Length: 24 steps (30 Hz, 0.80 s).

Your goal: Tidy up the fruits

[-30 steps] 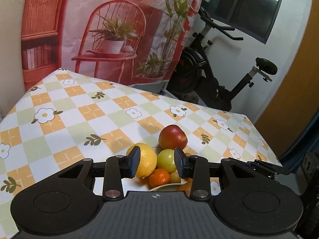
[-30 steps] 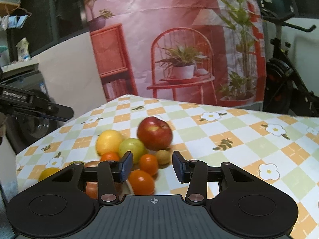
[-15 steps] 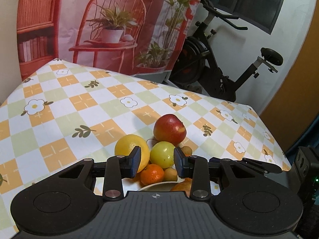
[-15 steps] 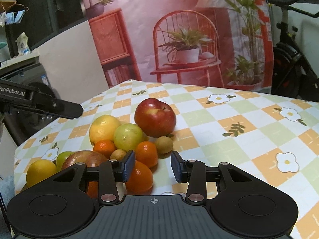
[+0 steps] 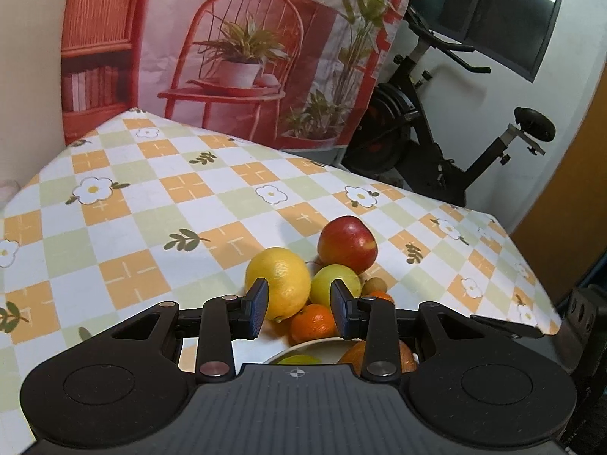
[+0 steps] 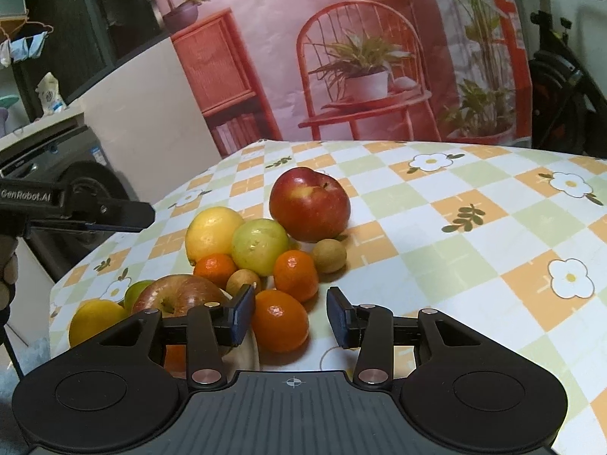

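While most fruit (image 6: 261, 246) lies loose on the table (image 6: 474, 235) beside a part-filled plate (image 6: 248, 349), both grippers, left (image 5: 297, 303) and right (image 6: 290, 313), hover slightly spread, empty; sorting has barely begun.

Exercise bike (image 5: 451, 125), backdrop (image 6: 341, 57) (perhaps printed).

Both grippers tilt downward over the table (image 6: 474, 227): left gripper (image 5: 299, 307) and right gripper (image 6: 290, 316) each hold their jaws slightly parted, gripping nothing.
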Motion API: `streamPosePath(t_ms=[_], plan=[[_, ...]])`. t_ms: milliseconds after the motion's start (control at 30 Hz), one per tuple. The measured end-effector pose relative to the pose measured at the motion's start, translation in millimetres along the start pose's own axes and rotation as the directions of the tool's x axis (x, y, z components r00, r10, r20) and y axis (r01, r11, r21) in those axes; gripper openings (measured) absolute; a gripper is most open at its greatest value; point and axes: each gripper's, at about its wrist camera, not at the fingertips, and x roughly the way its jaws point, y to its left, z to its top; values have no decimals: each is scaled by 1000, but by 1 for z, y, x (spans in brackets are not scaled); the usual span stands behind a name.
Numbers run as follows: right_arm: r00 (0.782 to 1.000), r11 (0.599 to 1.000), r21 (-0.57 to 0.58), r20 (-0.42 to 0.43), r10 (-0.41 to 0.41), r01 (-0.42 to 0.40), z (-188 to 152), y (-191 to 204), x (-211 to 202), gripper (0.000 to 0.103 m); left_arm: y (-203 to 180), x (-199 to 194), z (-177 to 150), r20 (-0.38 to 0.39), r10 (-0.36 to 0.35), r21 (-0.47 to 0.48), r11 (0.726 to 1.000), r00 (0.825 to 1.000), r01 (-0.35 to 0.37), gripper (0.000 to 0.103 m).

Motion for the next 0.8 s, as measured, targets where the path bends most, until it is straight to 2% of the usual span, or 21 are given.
streamPosePath(t_ms=[133,333,533,800], plan=[[999,999,4,36,-38,38,-2,0,-6,39,-2,-2,-3,-2,10,23,1000,1000,-10,38],[994,995,69,71,-81,76,-2,-11,-12,39,-2,-3,-10,-9,9,22,1000,1000,-9,38],[983,980,136,91,-157,144,-3,-19,-15,39,-1,-6,-13,-2,13,22,1000,1000,-13,38],[981,983,157,153,-117,93,-8,-24,-25,40,-3,-6,-15,-1,12,26,1000,1000,-12,38]])
